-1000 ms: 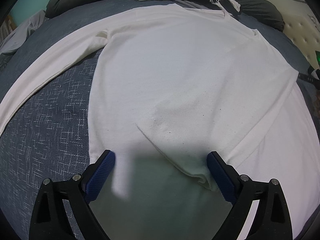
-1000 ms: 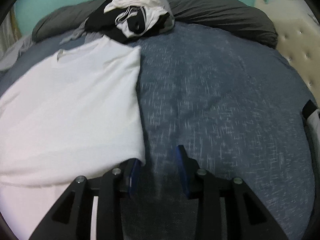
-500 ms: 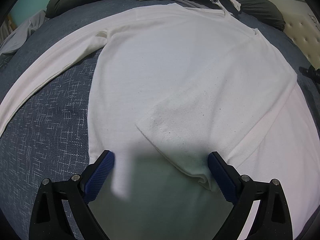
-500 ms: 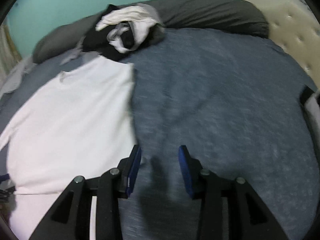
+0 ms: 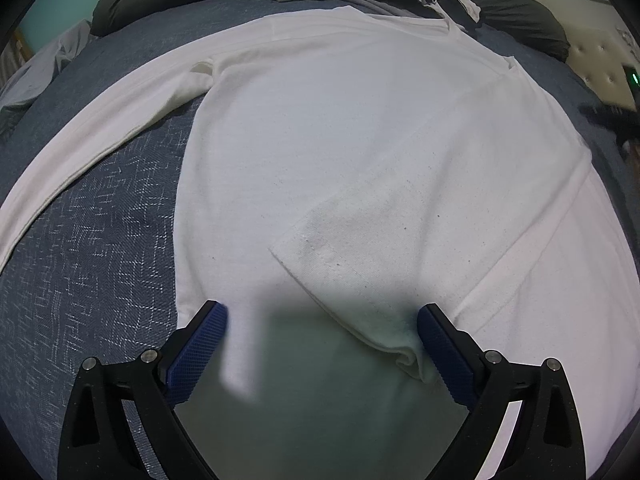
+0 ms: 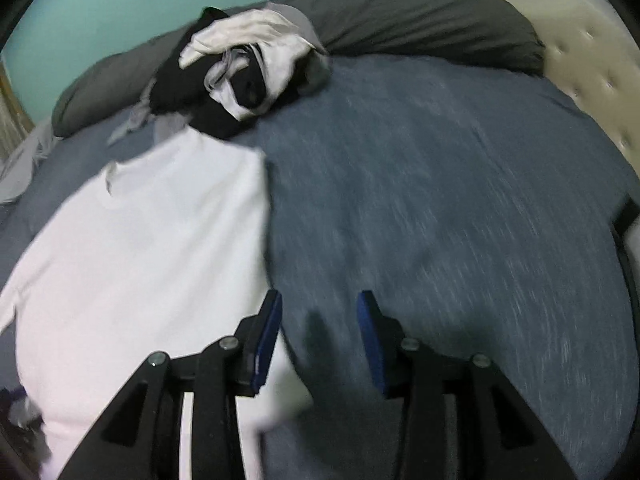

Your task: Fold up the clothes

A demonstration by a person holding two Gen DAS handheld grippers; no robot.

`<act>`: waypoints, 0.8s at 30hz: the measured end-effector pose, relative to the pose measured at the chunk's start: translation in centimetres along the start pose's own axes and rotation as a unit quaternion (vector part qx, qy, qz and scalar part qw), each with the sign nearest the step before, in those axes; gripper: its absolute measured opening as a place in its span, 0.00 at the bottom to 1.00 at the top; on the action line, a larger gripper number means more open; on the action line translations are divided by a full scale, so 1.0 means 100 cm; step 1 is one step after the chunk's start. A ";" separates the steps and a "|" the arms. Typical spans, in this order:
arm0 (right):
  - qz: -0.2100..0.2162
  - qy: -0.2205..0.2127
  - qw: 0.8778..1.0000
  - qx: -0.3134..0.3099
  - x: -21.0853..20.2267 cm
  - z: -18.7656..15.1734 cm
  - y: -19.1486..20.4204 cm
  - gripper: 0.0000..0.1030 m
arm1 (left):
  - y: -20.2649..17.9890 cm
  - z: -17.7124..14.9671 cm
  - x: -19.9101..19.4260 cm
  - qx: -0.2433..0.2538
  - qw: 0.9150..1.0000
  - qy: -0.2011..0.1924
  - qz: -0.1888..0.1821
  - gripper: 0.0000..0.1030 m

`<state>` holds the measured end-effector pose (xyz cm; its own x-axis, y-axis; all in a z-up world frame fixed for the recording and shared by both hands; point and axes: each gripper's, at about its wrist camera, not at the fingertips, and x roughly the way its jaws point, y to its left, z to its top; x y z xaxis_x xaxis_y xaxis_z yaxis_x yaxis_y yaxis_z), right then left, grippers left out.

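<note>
White long-sleeved shirt (image 5: 320,152) lies flat on the blue bedspread (image 5: 92,248), collar toward the clothes pile (image 6: 244,76), one sleeve folded across its body. My left gripper (image 5: 322,344) hangs wide open over the hem. My right gripper (image 6: 318,332), part open, seems empty above bare bedspread.

Left gripper (image 5: 322,340) tilted steeply down, jaws spread wide, blue pads (image 5: 198,354) at 7 and 5 o'clock. Right gripper (image 6: 319,326) angled down, jaws partly apart, nothing between, blurred.
</note>
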<state>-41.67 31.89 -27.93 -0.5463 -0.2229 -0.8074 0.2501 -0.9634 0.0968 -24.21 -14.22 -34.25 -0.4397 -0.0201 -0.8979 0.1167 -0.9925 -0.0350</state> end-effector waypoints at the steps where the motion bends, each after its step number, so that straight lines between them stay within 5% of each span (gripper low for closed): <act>1: 0.007 0.003 1.000 -0.004 0.005 0.011 0.006 0.40 | -0.001 0.001 0.000 0.001 1.000 0.000 0.002 0.96; 15: 0.009 0.048 0.997 0.056 0.107 0.105 0.034 0.44 | -0.003 0.008 0.008 0.010 1.000 -0.001 0.002 0.99; 16: 0.006 0.051 0.997 0.059 0.111 0.106 0.032 0.41 | -0.004 0.008 0.009 0.011 1.000 -0.001 0.003 0.99; 17: 0.003 0.054 0.997 0.062 0.116 0.107 0.031 0.25 | -0.004 0.009 0.009 0.012 1.000 -0.002 0.003 1.00; 19: -0.003 0.058 0.996 0.064 0.124 0.109 0.031 0.10 | -0.003 0.010 0.010 0.012 1.000 -0.002 0.002 1.00; 24: -0.018 0.043 0.998 0.051 0.130 0.117 0.038 0.04 | -0.002 0.014 0.013 0.014 1.000 -0.004 0.001 1.00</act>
<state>-57.18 23.56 -31.25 -0.4825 -0.1786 -0.8575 0.1467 -0.9816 0.1218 -26.04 -14.25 -34.77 -0.4458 -0.0235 -0.8948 0.0922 -0.9955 -0.0197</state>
